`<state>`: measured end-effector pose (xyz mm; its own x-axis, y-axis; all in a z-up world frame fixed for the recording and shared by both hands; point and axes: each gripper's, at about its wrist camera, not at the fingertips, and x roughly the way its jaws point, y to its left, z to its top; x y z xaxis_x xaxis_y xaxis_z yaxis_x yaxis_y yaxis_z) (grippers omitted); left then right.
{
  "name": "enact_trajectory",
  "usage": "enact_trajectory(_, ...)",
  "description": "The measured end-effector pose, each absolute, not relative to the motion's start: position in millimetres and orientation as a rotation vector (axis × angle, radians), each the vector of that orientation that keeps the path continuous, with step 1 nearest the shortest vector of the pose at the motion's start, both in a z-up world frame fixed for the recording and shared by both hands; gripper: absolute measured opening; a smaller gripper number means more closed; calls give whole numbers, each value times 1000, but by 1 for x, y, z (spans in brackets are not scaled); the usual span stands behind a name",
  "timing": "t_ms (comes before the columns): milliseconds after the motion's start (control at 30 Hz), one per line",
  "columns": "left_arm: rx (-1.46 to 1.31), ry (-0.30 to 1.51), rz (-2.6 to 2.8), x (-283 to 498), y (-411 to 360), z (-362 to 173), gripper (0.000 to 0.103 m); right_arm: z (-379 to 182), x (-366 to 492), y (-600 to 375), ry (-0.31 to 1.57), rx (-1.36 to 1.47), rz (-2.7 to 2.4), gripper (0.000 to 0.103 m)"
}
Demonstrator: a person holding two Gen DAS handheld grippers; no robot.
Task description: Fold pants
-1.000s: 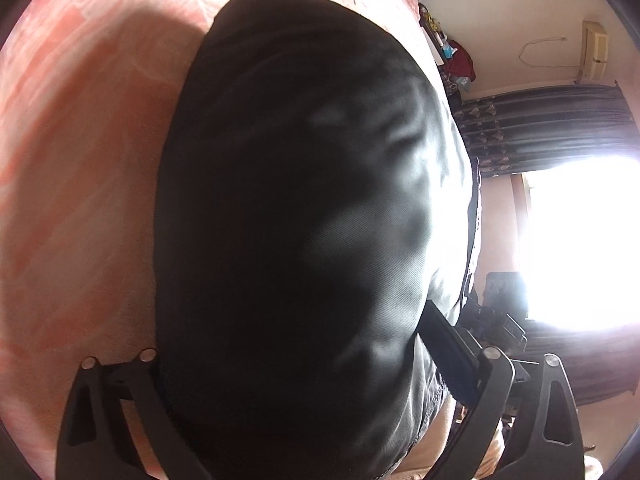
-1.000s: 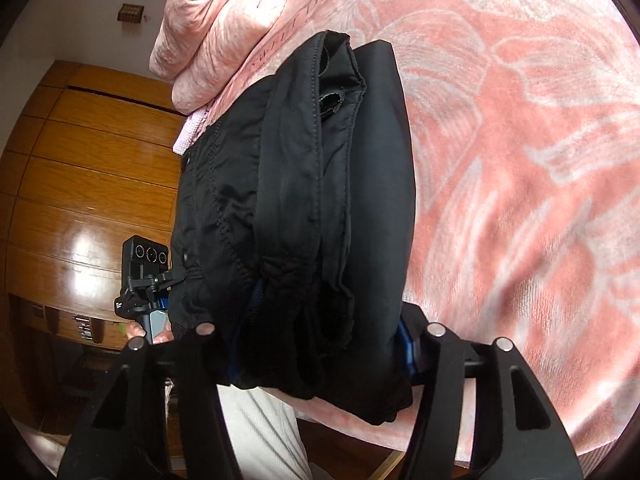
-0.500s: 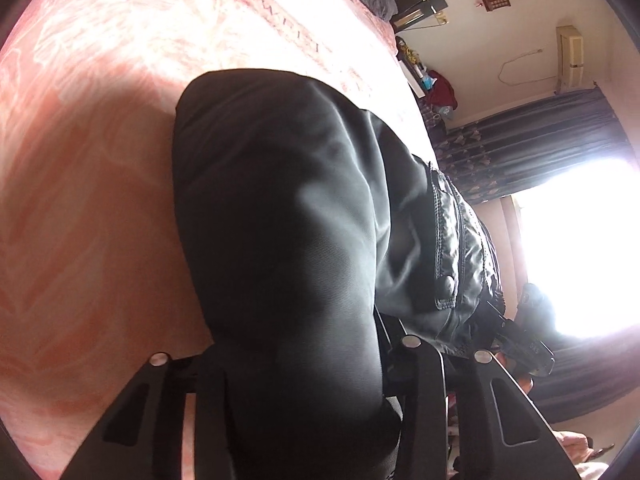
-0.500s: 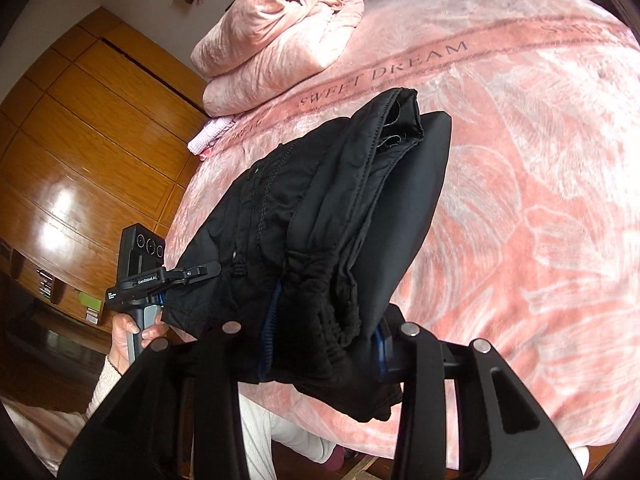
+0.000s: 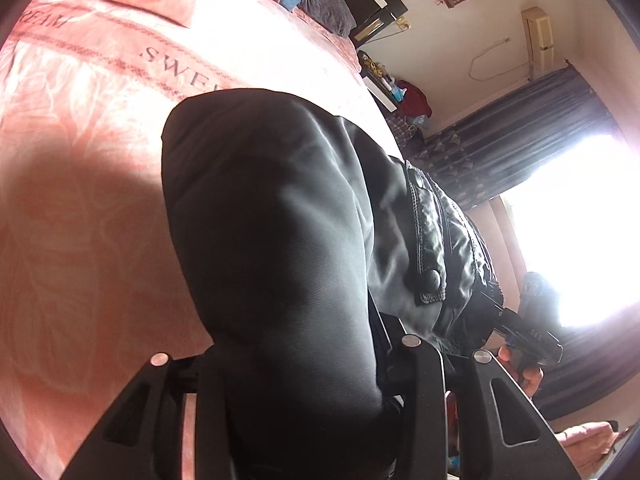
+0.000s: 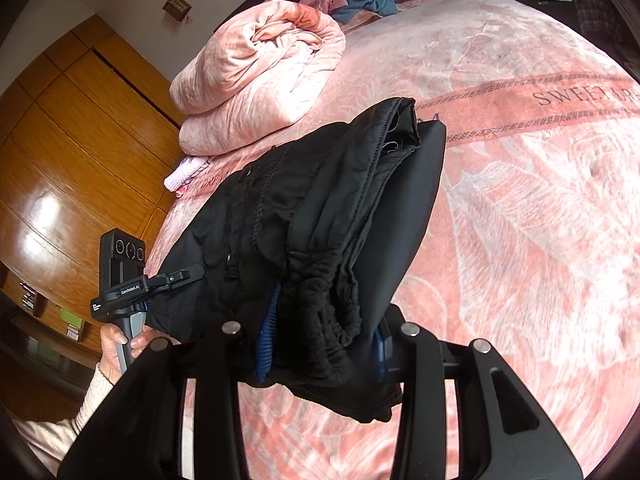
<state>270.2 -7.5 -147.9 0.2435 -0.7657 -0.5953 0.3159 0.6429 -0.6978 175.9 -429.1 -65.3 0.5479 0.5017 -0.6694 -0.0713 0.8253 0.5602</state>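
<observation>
Since 1 s back: both grippers clamped down on the pants and lifted them; more bed visible underneath now.

L wrist view: left gripper (image 5: 304, 364) narrow, clamped on a thick fold of the black pants (image 5: 272, 240), which hang above the pink bedspread (image 5: 80, 160). Snap flap on the pants' right side. Right gripper (image 5: 528, 340) seen at far edge against window glare, a hand under it.

R wrist view: right gripper (image 6: 320, 344) narrow, blue pads pinching the bunched waistband end of the pants (image 6: 312, 216). Left gripper (image 6: 176, 278) holds the other edge, hand (image 6: 120, 340) on its handle. Rolled pink blanket (image 6: 260, 76) further back on the bedspread (image 6: 520, 220).
</observation>
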Motion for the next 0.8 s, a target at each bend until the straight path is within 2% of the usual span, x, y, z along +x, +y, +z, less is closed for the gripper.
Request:
enact_trajectory(333,-453,1087,-694,326,-51,-168,39,-118,257,-450,1005,538,330,38)
enact_trajectory(433,-464,1076,-696,323,-50,-174,43,-134,260,-456,1020,565,325,42)
enact_trajectory(500,-457,1089,-678,320,-52,-179,55,-142,257,-459,1025,570,317,50)
enact_trajectory(533,-444,1096,-656,322,-58,-182,62,-146,255,-459,1033,561,297,61)
enact_trajectory(567,-431,1105,-634,320,-57,-184,75,-151,251,-459,1042,557,274,70)
enact_trajectory(600,-423,1113,-622,321,-59,-188,81,-155,248,-458,1048,548,254,75)
enact_trajectory(633,-419,1118,-622,319,-58,-190,82,-159,245,-458,1045,537,235,82)
enact_trajectory(700,-405,1109,-596,316,-56,-191,92,-164,234,-460,1024,556,232,82)
enact_trajectory(800,-363,1086,-556,311,-50,-185,98,-168,217,-466,990,621,221,85)
